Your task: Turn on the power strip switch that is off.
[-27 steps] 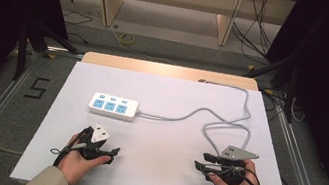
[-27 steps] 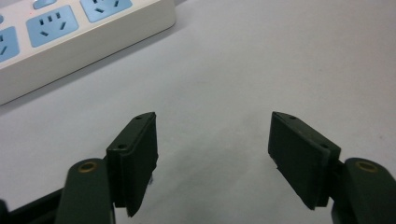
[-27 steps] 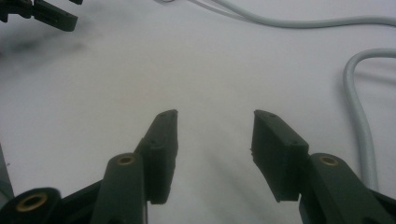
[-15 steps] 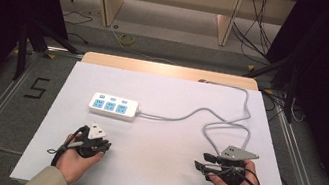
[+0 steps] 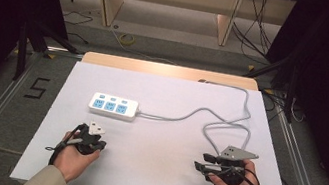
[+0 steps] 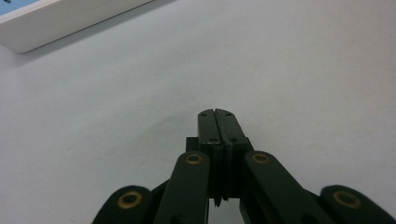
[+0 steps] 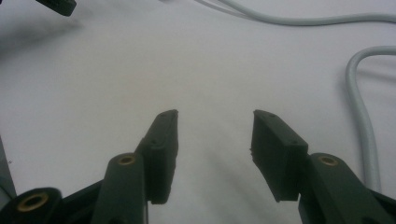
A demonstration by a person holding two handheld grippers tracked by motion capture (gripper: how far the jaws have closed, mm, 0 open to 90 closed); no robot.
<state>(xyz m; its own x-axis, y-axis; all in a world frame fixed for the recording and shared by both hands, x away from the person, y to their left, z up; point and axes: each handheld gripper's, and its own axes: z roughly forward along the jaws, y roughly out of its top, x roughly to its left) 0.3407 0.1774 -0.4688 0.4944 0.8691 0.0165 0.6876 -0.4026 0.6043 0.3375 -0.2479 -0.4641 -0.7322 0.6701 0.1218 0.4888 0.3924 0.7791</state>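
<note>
Black against white nearest the camera: seeing the left gripper (image 6: 215, 112) pressed fully shut, pinching nothing, sitting low over the bare table (image 5: 153, 177). Noting a change from a moment back: looking narrower and more tucked into the hand than before, having drawn the jaws together. Reading that as resetting rather than grabbing, with no work on the strip begun yet. Finding the right gripper (image 7: 215, 116) spread wide, also gripping nothing, pointing across the table with the grey cable (image 7: 359, 107) looping just beside it. Looking farther out, spotting the power strip (image 5: 113, 106) lying flat, white with blue socket faces, untouched, well apart from both grippers, trailing its cable rightward towards the far table edge.
</note>
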